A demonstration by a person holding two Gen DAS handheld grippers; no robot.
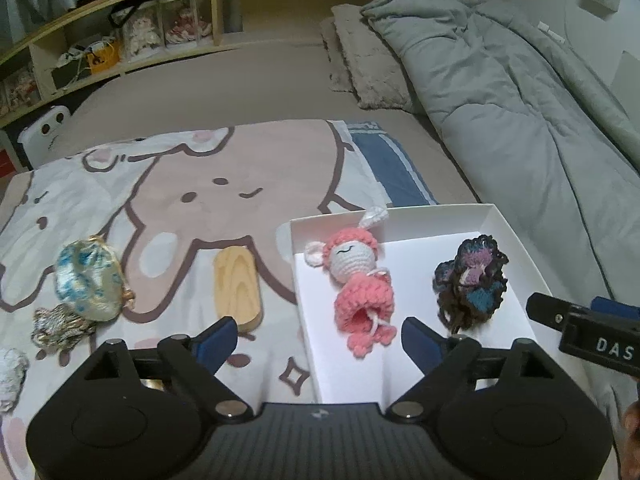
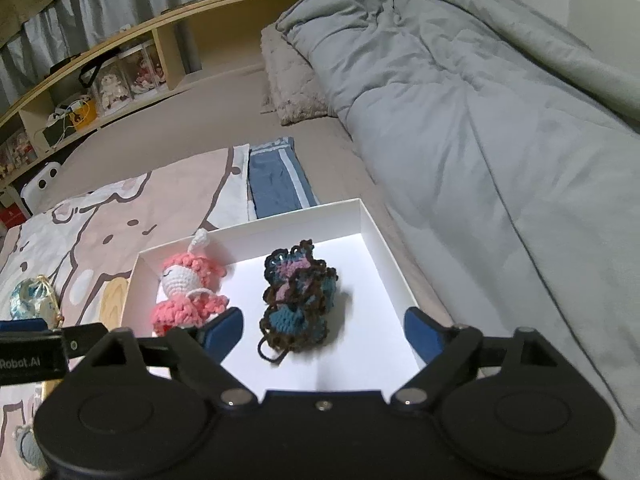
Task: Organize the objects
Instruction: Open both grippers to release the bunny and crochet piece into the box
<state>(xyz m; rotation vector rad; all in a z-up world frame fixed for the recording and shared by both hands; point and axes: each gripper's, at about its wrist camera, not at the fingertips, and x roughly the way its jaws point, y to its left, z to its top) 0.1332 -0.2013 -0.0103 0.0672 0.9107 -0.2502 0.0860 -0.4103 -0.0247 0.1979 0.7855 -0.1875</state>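
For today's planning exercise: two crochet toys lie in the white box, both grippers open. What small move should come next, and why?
Probably swing the left gripper toward the wooden block, the nearest piece outside the white box. Its jaws are open and empty.

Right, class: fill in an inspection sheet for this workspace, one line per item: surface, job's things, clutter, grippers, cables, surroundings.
Surface: bed with a cartoon blanket spread on it.
Job's things: white box holds a pink crochet doll and a dark crochet piece, apart; wooden block and blue-white pouch lie outside on the blanket.
Clutter: folded blue cloth.
Grippers: left gripper open, nothing between the jaws; right gripper open above the dark piece.
Cables: nothing seen on the bed.
Surroundings: grey duvet, pillow, wooden shelf.
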